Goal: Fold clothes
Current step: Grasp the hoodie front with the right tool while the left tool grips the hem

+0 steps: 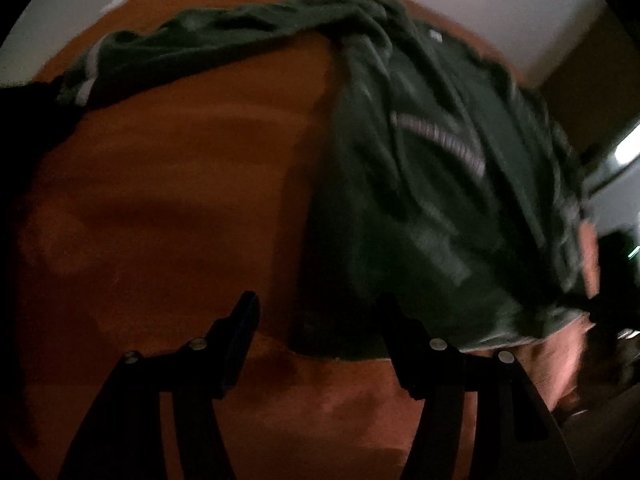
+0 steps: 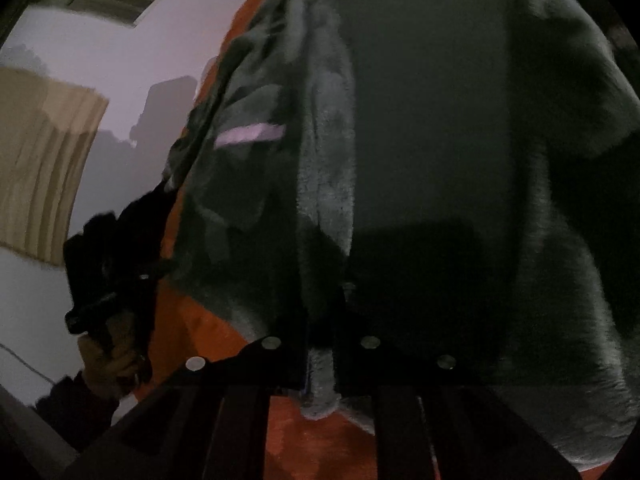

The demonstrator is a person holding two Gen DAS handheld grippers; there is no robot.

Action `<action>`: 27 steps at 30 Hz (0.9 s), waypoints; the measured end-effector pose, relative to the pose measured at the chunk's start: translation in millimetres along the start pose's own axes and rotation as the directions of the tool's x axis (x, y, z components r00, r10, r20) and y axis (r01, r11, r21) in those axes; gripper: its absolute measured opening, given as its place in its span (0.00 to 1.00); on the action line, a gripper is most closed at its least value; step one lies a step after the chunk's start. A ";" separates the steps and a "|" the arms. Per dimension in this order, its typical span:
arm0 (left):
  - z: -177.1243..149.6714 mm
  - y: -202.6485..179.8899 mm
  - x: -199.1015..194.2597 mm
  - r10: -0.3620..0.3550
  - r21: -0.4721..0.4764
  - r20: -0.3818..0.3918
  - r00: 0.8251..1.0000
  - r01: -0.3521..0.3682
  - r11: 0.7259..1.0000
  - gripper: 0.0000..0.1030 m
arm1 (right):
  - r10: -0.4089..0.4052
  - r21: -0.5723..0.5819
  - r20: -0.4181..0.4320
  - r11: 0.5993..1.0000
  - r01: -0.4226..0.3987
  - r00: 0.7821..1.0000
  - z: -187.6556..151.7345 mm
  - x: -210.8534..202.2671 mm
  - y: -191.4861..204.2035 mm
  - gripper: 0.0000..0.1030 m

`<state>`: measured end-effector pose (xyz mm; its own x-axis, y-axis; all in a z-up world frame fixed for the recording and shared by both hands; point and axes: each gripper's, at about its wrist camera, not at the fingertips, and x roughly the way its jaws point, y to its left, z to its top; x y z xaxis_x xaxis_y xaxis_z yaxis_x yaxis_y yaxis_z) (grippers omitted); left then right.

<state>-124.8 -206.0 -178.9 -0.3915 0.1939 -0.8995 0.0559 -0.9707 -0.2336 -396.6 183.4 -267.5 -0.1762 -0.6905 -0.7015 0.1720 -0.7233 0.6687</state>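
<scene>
**Right gripper pinching the green garment, left gripper spread and empty**

Your left gripper (image 1: 316, 316) hangs over the orange surface (image 1: 168, 184) with its fingers spread wide apart and nothing between them. The left finger has only orange cloth behind it; the right finger (image 1: 394, 332) overlaps the near edge of the dark green garment (image 1: 432, 184) in the picture, but whether it touches the fabric you cannot tell from this view.

The garment lies bunched on the right part of the surface in your left wrist view. One long part of it, which looks like a sleeve (image 1: 208, 40), stretches away to the left along the far edge of the orange surface. A pale ribbed strip (image 1: 440, 140) shows on the body of the garment, blurred.

Your right gripper (image 2: 320, 360) has its fingers drawn close together on a fold of the same green garment (image 2: 432, 120), a fleecy edge of the fabric (image 2: 320, 392) caught between them and hanging out just below. The garment fills most of that view, draped, with orange showing beneath it (image 2: 208, 332).

At the left of the right wrist view you can see your other hand (image 2: 108, 356) around the dark body of the left gripper (image 2: 116, 264), near the garment's edge, with a pale wall (image 2: 120, 64) and a beige curtain (image 2: 44, 160) behind.
</scene>
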 end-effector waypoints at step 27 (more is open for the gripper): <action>-4.1 -16.7 -99.2 0.073 -0.194 0.357 0.931 -0.002 0.981 0.19 | -0.079 -0.033 0.015 0.996 0.079 0.997 2.7 -54.5 -24.9 0.51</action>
<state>-83.1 -208.4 -87.3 -0.6885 0.0593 -0.7228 0.2343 -0.9250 -0.2991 -393.9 239.0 -245.2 -0.2040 -0.6315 -0.7480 0.1893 -0.7751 0.6028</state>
